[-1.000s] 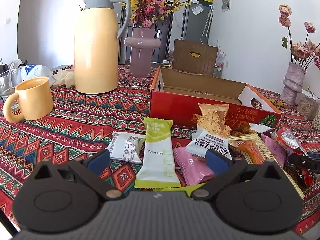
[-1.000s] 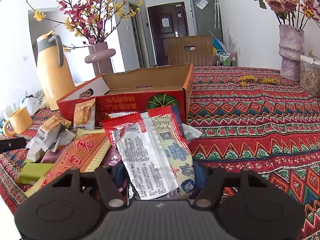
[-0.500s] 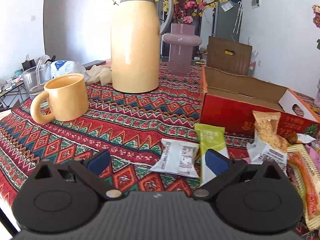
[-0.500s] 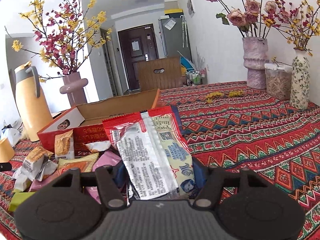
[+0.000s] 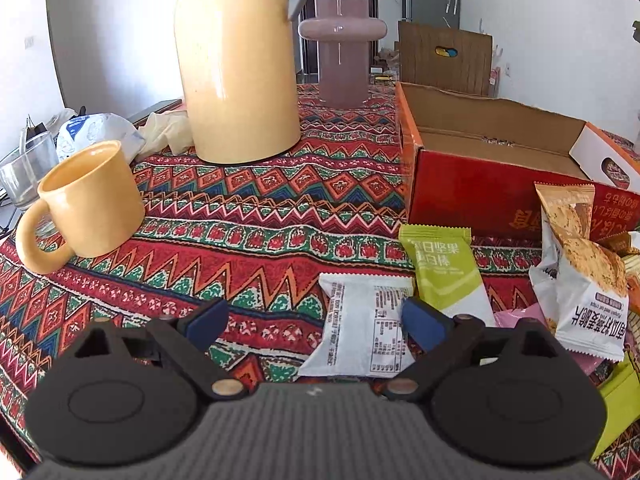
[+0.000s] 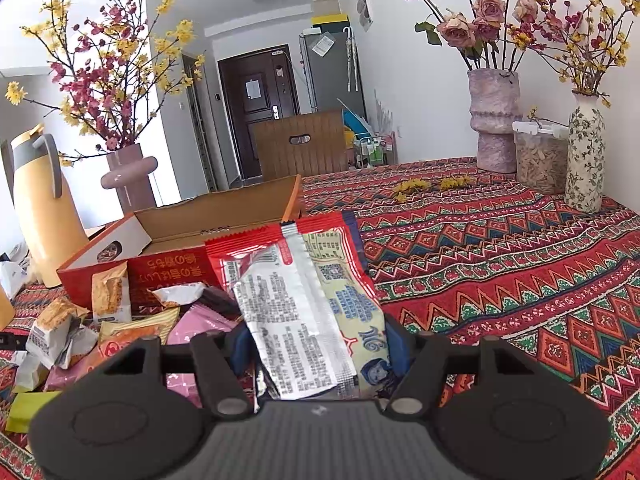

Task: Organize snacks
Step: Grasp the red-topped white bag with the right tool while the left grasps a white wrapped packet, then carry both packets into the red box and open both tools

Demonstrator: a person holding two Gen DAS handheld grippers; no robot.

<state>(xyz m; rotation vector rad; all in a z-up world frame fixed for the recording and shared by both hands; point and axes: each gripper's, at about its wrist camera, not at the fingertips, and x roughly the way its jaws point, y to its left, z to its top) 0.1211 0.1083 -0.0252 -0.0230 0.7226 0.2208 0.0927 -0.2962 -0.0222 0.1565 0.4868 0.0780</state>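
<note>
My right gripper [image 6: 320, 344] is shut on a red and silver snack packet [image 6: 304, 304], held up above the snack pile [image 6: 132, 328]. The open red cardboard box [image 6: 224, 220] stands behind the pile, and shows in the left wrist view [image 5: 492, 184]. My left gripper [image 5: 316, 324] is open and empty, low over the tablecloth. A white snack packet [image 5: 360, 328] lies just beyond its right finger, a green bar packet [image 5: 444, 272] beside it, a cracker packet [image 5: 584, 280] to the right.
A yellow mug [image 5: 88, 200], a yellow thermos jug [image 5: 236, 60], a glass [image 5: 24, 176] and a mauve vase [image 5: 342, 48] stand at the left. Vases [image 6: 496, 116] and a clear jar [image 6: 540, 160] stand at the far right. Patterned cloth [image 6: 500, 272] covers the table.
My left gripper has swung left, from the snack pile towards the mug and jug. My right gripper has risen with the red packet and tilted away from the pile.
</note>
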